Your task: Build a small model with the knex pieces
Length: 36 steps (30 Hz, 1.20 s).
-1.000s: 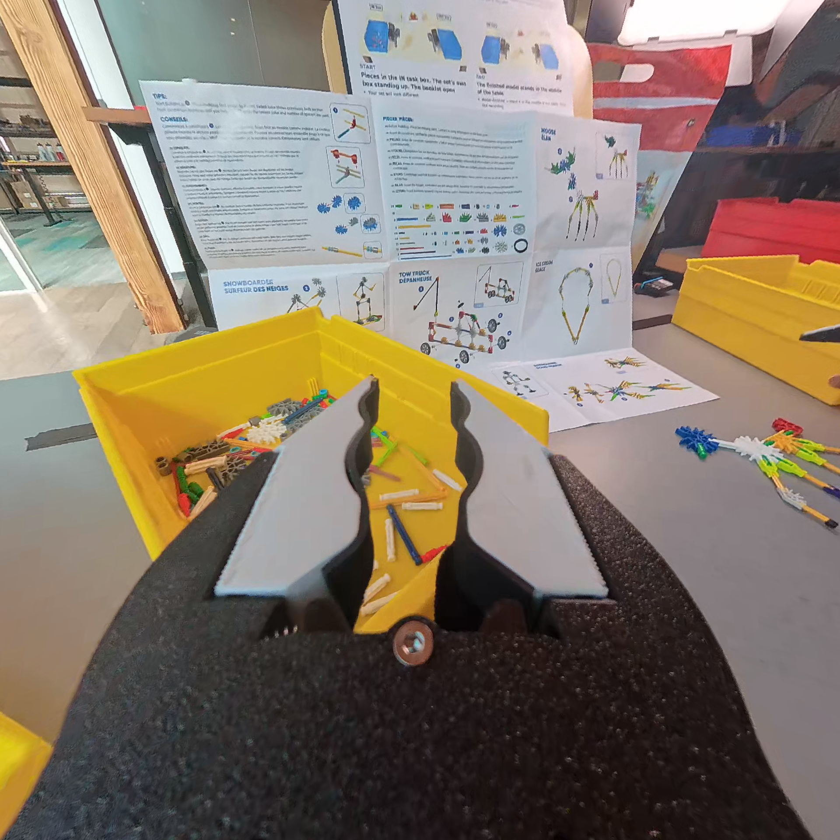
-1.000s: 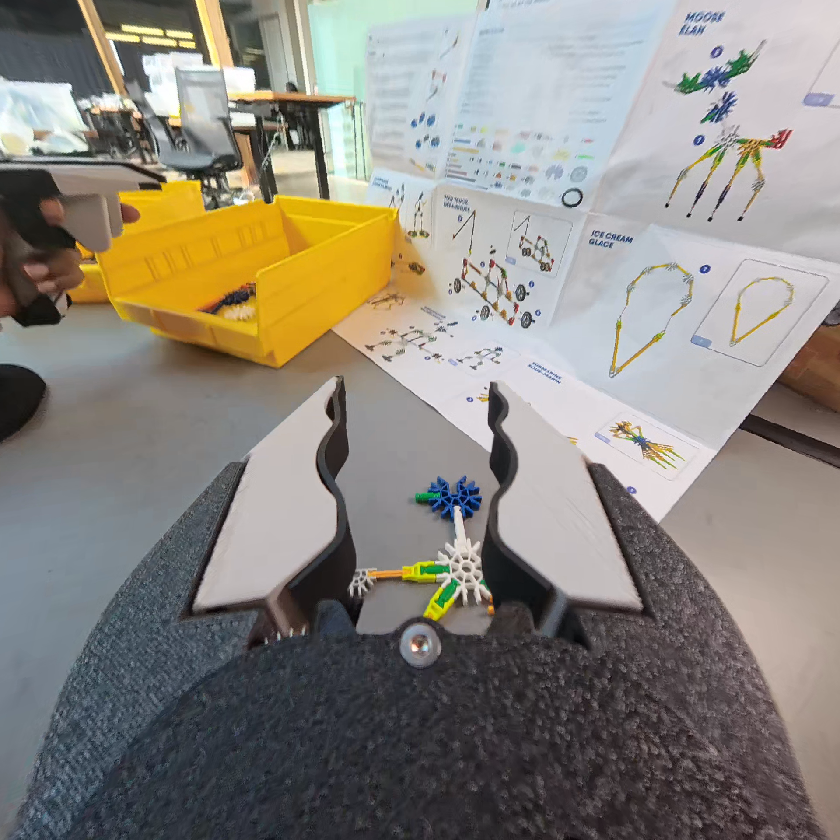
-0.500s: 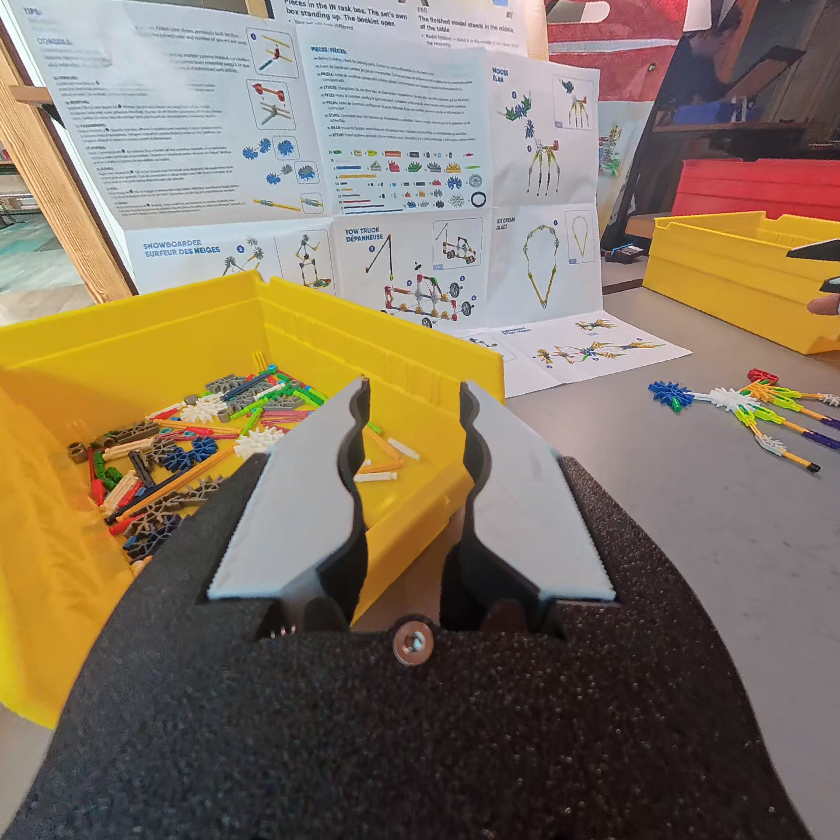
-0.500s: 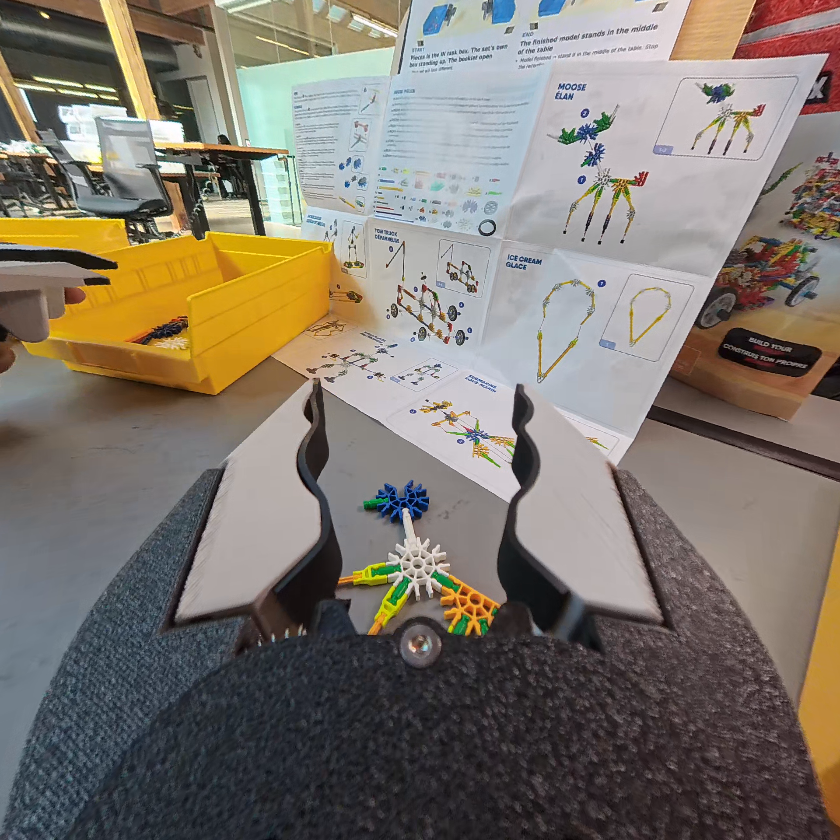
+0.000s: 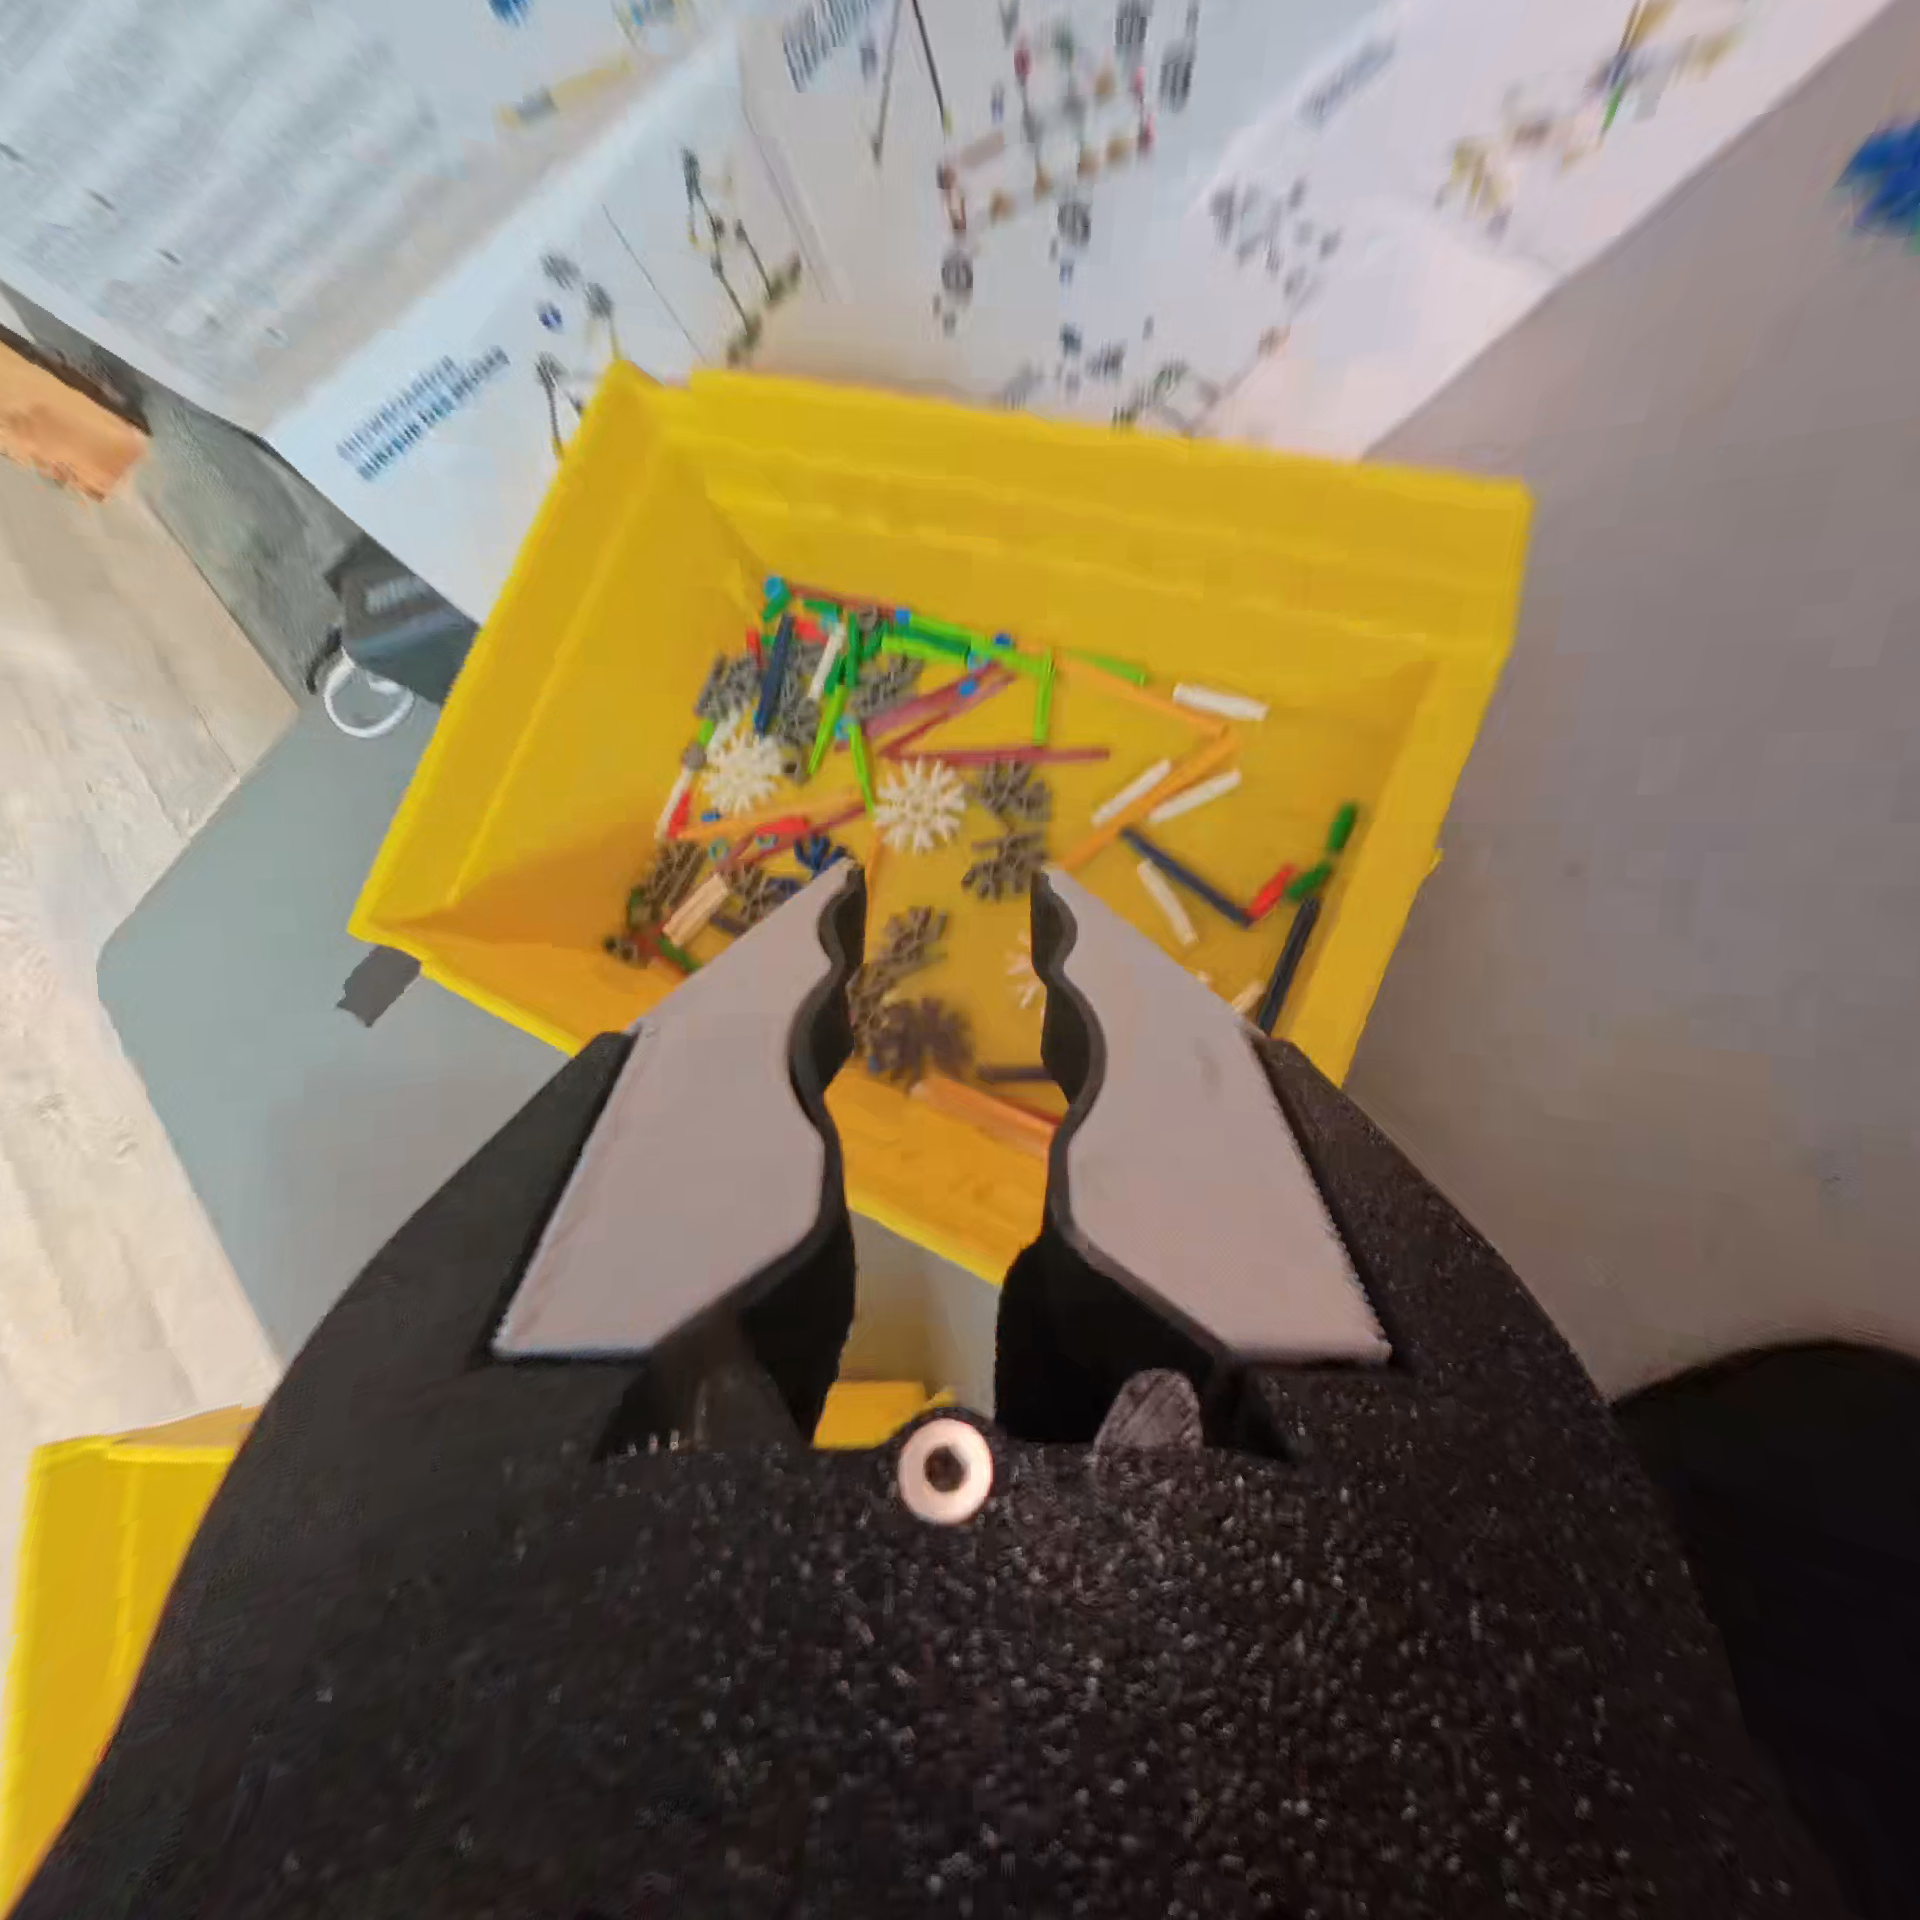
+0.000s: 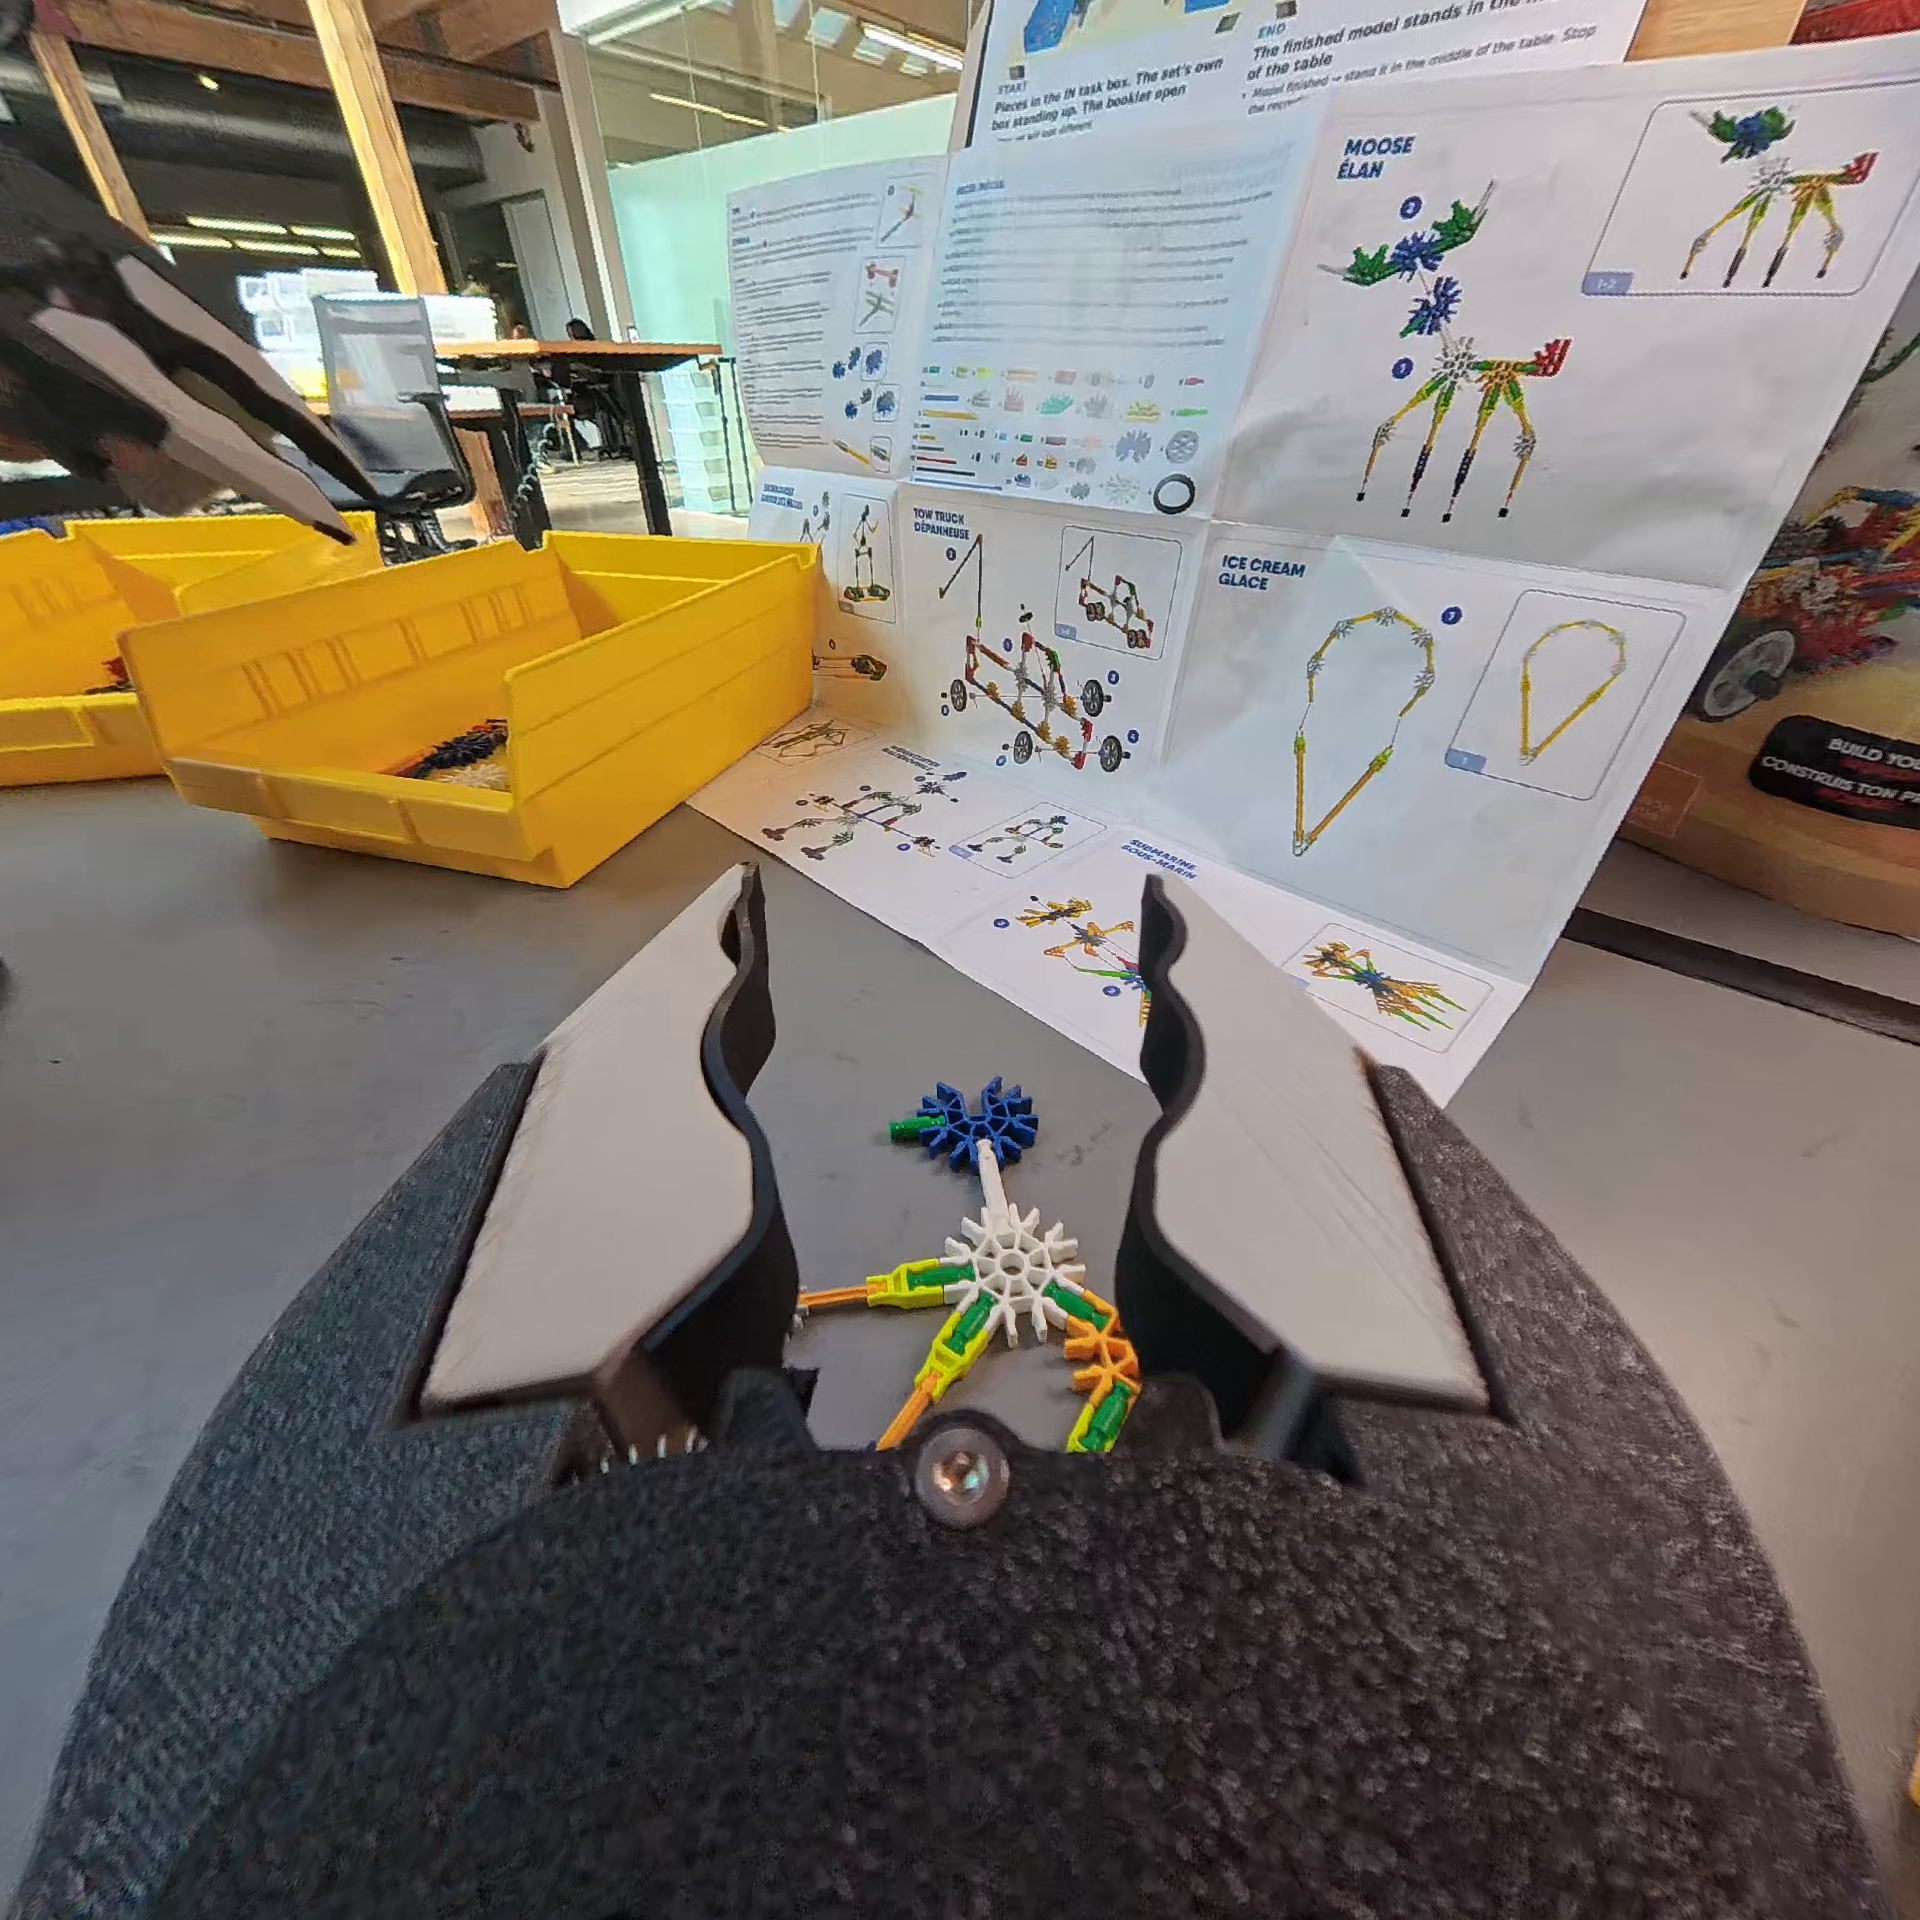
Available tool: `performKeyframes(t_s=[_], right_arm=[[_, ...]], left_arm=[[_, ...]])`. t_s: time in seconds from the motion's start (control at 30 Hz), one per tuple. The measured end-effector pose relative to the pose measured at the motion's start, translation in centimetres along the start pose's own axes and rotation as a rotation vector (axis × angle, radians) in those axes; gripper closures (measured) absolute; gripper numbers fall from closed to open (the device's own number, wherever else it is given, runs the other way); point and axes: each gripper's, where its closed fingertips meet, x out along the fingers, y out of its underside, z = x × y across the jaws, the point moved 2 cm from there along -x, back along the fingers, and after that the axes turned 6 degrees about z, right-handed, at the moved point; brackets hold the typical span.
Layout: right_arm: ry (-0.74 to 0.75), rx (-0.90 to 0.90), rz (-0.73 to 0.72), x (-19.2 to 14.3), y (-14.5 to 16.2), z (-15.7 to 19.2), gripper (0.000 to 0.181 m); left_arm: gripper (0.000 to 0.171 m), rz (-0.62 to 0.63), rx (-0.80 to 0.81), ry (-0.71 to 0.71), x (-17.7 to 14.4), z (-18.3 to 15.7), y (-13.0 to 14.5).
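Observation:
My left gripper (image 5: 948, 888) is open and empty, tilted down over a yellow bin (image 5: 1039, 488) that holds several loose rods and snowflake connectors (image 5: 920, 805). My right gripper (image 6: 951, 904) is open and empty, low over the grey table, with a small built model between its fingers: a blue connector (image 6: 977, 1117) joined by a white rod to a white connector (image 6: 1013, 1268) with green, yellow and orange pieces. The left gripper also shows in the right wrist view (image 6: 208, 416), above the yellow bin (image 6: 499, 686).
A large unfolded instruction sheet (image 6: 1299, 499) stands behind the bin and lies partly on the table. A second yellow bin (image 6: 62, 623) sits at far left. A toy box (image 6: 1818, 675) stands at right. Grey tabletop (image 6: 312, 1039) lies between bin and model. One gripper's finger ends stand about 40 cm off the other's.
My left gripper has risen and tipped down to look into the bin from above; its view is blurred by motion. My right gripper has opened wider and drawn slightly closer to the model.

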Motion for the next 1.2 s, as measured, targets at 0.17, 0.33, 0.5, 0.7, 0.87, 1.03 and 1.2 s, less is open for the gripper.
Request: performKeyframes(t_s=[0.17,0.33,0.5,0.7,0.87,1.03,1.2], right_arm=[[0.010,-0.041,0.006,-0.2,0.1,0.1,0.114],[0.025,-0.037,0.002,-0.6,-0.1,-0.3,0.116],[0.022,-0.027,-0.004,-0.9,-0.1,-0.7,0.120],[-0.007,-0.008,0.003,-0.8,0.0,-0.5,0.120],[-0.014,-0.010,0.013,-0.7,0.2,-0.4,0.121],[-0.016,0.001,0.017,-0.6,0.3,-0.5,0.121],[-0.014,0.012,0.015,-0.6,0.3,-0.7,0.122]], left_arm=[[0.138,0.581,0.292,0.085,5.9,1.0,5.0],[0.130,0.842,0.280,0.193,9.6,1.2,7.4],[0.141,0.909,0.214,0.260,11.1,0.9,7.9],[0.149,0.887,0.167,0.317,10.9,0.2,7.7],[0.148,0.817,0.111,0.418,10.4,-1.0,7.0],[0.139,0.842,0.114,0.387,10.6,-0.3,7.5],[0.138,0.862,0.129,0.427,10.9,-0.9,7.6]])
